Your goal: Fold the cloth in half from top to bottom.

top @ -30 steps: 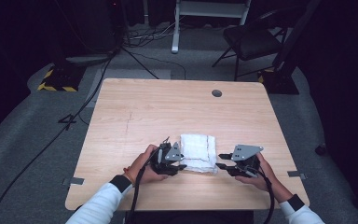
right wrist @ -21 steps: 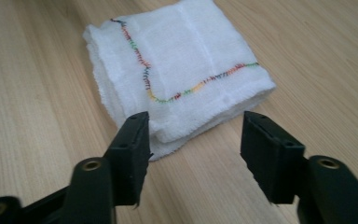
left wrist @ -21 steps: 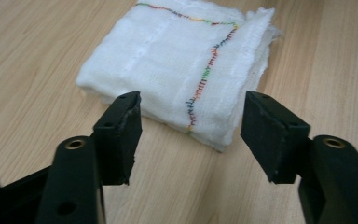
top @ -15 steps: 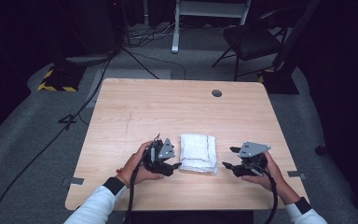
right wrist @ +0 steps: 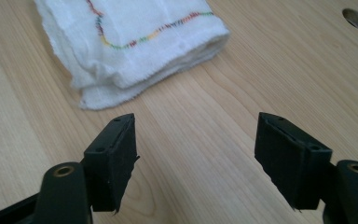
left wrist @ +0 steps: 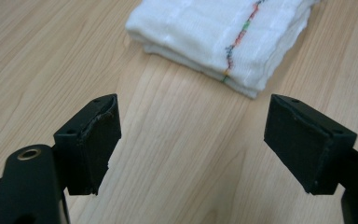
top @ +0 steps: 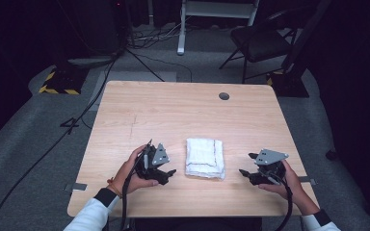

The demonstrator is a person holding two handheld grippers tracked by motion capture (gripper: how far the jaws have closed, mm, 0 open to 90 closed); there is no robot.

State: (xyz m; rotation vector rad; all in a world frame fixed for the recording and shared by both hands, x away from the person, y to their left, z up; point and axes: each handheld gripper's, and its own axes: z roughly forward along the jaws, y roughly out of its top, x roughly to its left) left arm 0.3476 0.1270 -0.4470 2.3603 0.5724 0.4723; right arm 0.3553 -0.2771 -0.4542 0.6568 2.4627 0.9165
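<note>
A folded white cloth (top: pixel 204 158) with a thin multicoloured stitched line lies near the front middle of the wooden table (top: pixel 173 115). My left gripper (top: pixel 167 173) rests just left of it, open, its jaws wide apart over bare wood, with the cloth (left wrist: pixel 223 39) a short way ahead. My right gripper (top: pixel 246 166) sits to the right of the cloth, also open and holding nothing; the cloth (right wrist: pixel 130 46) lies ahead and left of its jaws. Neither gripper touches the cloth.
A round cable hole (top: pixel 224 96) sits near the table's far right; it shows as a cable hole (right wrist: pixel 356 19) in the right gripper view too. Beyond the table stand a dark chair (top: pixel 265 41), a white frame (top: pixel 217 14) and floor cables (top: pixel 77 120).
Both grippers have drawn away from the cloth, the left one to the left and the right one to the right. The folded cloth now lies alone between them.
</note>
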